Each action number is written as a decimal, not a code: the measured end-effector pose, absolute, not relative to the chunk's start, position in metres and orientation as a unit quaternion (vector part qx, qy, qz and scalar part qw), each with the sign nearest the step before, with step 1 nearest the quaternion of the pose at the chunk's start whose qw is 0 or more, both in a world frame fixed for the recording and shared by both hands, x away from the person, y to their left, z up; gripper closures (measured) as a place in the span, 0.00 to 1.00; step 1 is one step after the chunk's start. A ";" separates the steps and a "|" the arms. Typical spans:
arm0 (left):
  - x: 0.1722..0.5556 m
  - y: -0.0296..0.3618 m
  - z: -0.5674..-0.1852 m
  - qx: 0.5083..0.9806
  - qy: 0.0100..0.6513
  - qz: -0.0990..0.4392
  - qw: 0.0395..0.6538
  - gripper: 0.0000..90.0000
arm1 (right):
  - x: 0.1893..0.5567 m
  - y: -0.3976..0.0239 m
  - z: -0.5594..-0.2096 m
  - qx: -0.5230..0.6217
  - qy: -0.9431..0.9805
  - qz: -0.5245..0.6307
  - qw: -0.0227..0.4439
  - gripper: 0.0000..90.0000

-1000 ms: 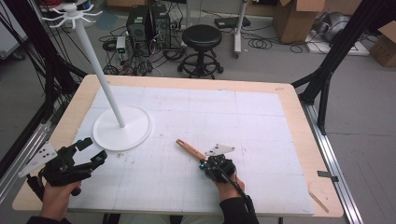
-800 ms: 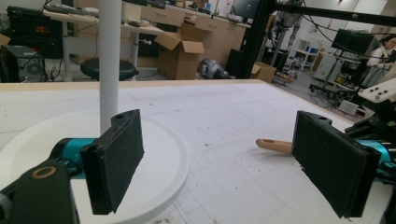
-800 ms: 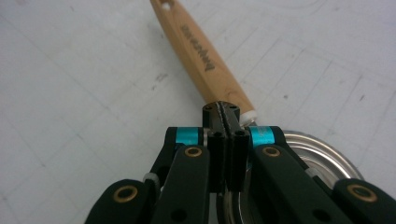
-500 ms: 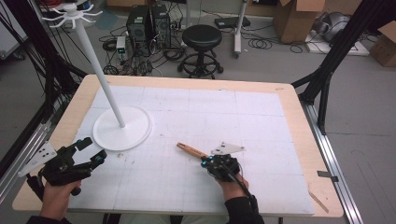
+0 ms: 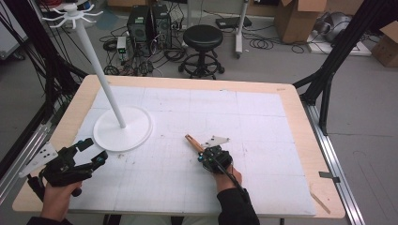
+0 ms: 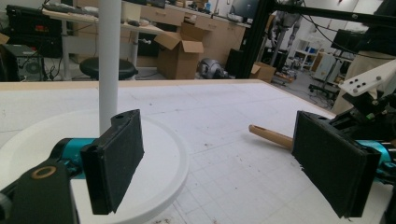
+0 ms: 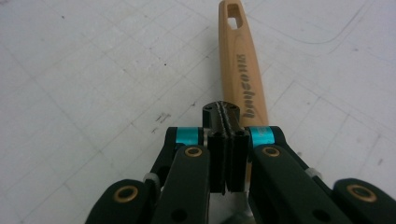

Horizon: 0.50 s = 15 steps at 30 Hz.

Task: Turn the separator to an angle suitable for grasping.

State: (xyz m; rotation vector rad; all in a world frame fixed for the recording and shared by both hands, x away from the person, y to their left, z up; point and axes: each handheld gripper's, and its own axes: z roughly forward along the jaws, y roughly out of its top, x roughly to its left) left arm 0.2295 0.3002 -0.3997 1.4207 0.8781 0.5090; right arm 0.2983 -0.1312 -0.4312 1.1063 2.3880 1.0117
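Observation:
A wooden utensil handle (image 5: 193, 142) with a slot at its tip lies low over the white mat, pointing up-left. My right gripper (image 5: 204, 153) is at its near end; in the right gripper view the jaws (image 7: 226, 114) are pressed together and the handle (image 7: 240, 60) runs out from beneath them. The gripped part is hidden. My left gripper (image 5: 93, 151) is at the table's front left, open and holding nothing, just in front of the white stand's round base (image 5: 136, 131). In the left gripper view its pads (image 6: 116, 163) stand wide apart, with the handle (image 6: 271, 135) beyond them.
The stand's white pole (image 5: 101, 75) rises from the base and leans toward the back left, with hooks at the top. A thin wooden strip (image 5: 321, 202) lies at the front right corner. A stool (image 5: 202, 37) and boxes stand behind the table.
My right gripper has moved a little away from the front edge and to the right, and the wooden handle has moved with it. The left gripper has stayed put.

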 end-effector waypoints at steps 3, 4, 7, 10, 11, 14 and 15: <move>0.230 0.301 -0.400 0.622 0.386 0.223 0.644 0.19 | 0.285 -0.151 -0.418 0.386 0.808 0.415 0.161 0.87; 0.230 0.301 -0.400 0.623 0.385 0.223 0.643 0.19 | 0.285 -0.151 -0.418 0.386 0.808 0.415 0.161 0.87; 0.230 0.301 -0.399 0.622 0.385 0.223 0.644 0.19 | 0.271 -0.175 -0.404 0.396 0.774 0.464 0.170 0.69; 0.230 0.301 -0.399 0.622 0.384 0.222 0.646 0.19 | 0.252 -0.202 -0.391 0.398 0.743 0.499 0.204 0.44; 0.230 0.301 -0.399 0.622 0.382 0.219 0.647 0.19 | 0.246 -0.211 -0.388 0.402 0.731 0.509 0.212 0.38; 0.230 0.300 -0.399 0.625 0.378 0.219 0.647 0.19 | 0.228 -0.237 -0.380 0.420 0.699 0.527 0.237 0.22; 0.230 0.300 -0.399 0.625 0.378 0.218 0.647 0.19 | 0.223 -0.245 -0.378 0.425 0.691 0.530 0.248 0.20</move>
